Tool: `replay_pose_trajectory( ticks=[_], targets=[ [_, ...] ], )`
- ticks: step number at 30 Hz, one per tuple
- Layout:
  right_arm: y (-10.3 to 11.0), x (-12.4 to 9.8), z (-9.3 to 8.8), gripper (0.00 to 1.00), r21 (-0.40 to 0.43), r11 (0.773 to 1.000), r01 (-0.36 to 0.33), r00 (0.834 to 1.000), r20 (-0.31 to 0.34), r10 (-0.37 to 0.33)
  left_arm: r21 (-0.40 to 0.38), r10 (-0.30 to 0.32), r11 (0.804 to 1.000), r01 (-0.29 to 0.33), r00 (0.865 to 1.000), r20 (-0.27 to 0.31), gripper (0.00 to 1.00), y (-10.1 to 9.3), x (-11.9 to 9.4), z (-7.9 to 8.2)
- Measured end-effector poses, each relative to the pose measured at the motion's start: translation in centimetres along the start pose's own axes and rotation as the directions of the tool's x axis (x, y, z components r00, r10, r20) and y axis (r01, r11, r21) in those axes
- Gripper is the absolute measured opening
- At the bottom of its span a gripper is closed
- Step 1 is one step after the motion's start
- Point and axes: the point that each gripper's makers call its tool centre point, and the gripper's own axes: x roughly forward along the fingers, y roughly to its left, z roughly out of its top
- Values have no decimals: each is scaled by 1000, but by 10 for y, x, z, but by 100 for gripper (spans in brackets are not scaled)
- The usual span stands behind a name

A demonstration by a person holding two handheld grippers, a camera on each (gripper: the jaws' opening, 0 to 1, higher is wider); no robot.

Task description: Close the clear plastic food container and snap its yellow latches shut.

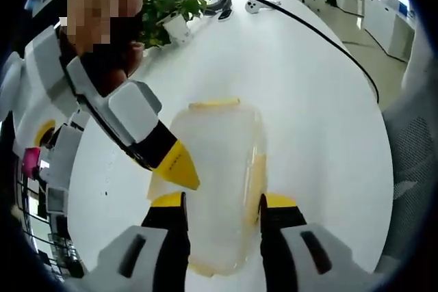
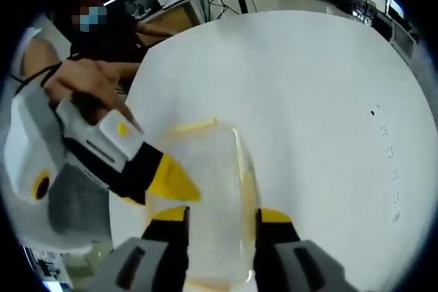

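Observation:
The clear plastic container (image 1: 219,162) lies on the white table (image 1: 315,100) with its lid on. A yellow latch (image 1: 214,103) shows at its far end and another (image 1: 256,169) along its right side. My left gripper (image 1: 224,201) is open, its jaws standing either side of the container's near end. The right gripper (image 1: 179,169) slants in from the upper left, its yellow tip at the container's left edge. In the right gripper view the container (image 2: 212,176) lies between the spread jaws of my right gripper (image 2: 222,215). There the left gripper (image 2: 171,181) points at the container's left edge.
A potted plant (image 1: 168,8) stands at the table's far left, and a black cable (image 1: 308,25) runs across the far side. A person's hand (image 2: 82,76) holds the left gripper. A grey mesh chair (image 1: 410,141) stands off the table's right edge.

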Motion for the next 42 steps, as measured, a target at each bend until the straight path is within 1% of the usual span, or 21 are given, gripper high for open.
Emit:
replay_pose_trajectory(
  ticks=[2, 7, 10, 12, 13, 16, 17, 18, 19, 23, 25, 27, 30, 32, 35, 39, 42],
  targets=[
    [-1, -1, 0, 36, -9, 1000, 4, 1000, 0, -4, 4, 3, 1000, -3, 1000, 0, 37, 0, 0, 0],
    [0, -2, -1, 37, -14, 1000, 16, 999, 33, -15, 15, 7, 1000, -7, 1000, -6, 39, -1, 0, 1],
    [0, -3, 0, 37, -4, 1000, 25, 999, 41, -25, 19, 5, 1000, -5, 1000, -5, 40, -1, -1, 1],
    [0, -3, 0, 37, 0, 1000, 28, 999, 43, -28, 15, 0, 1000, 0, 1000, -2, 40, -1, -2, 2],
    [1, -3, 1, 37, 9, 999, 31, 999, 39, -31, -2, -3, 1000, 3, 1000, 2, 40, 0, -2, 3],
    [0, -3, 0, 37, 6, 999, 36, 999, 35, -37, -1, -8, 1000, 8, 1000, 0, 41, -1, -2, 4],
    [-1, -3, 0, 38, 27, 999, 37, 999, 34, -38, 3, -9, 1000, 9, 1000, 0, 41, -1, -2, 4],
    [-2, -4, 0, 38, 29, 999, 41, 999, 35, -42, 6, -10, 1000, 10, 1000, -1, 41, -1, -2, 4],
    [-2, -4, 0, 39, 20, 999, 46, 998, 39, -47, 7, -12, 1000, 12, 1000, -1, 42, -1, -2, 4],
    [-2, -6, -2, 42, 26, 998, 53, 998, 37, -54, -10, -49, 999, 49, 999, 9, 46, -3, -4, 5],
    [2, -8, 0, 41, 26, 999, 41, 998, 54, -43, -26, -67, 997, 67, 998, 22, 47, -3, -5, 6],
    [-2, -10, -2, 43, 25, 997, 67, 997, 45, -68, -25, -75, 997, 75, 997, 23, 46, -2, -6, 6],
    [1, -13, -2, 44, 21, 998, 67, 996, 55, -68, -23, -93, 995, 93, 996, 18, 47, -4, -7, 7],
    [1, -13, -3, 45, 22, 997, 75, 996, 53, -76, -9, -91, 996, 91, 996, 15, 47, -3, -8, 7],
    [2, -15, -6, 47, 22, 996, 84, 995, 51, -85, -30, -95, 995, 96, 995, 14, 50, 1, -10, 7],
    [1, -19, -10, 50, 10, 994, 107, 993, 43, -108, -31, -96, 995, 96, 995, 14, 54, 5, -13, 6],
    [2, -21, -13, 51, 10, 994, 113, 993, 41, -113, -22, -92, 995, 92, 996, 7, 56, 8, -15, 3]
  ],
)
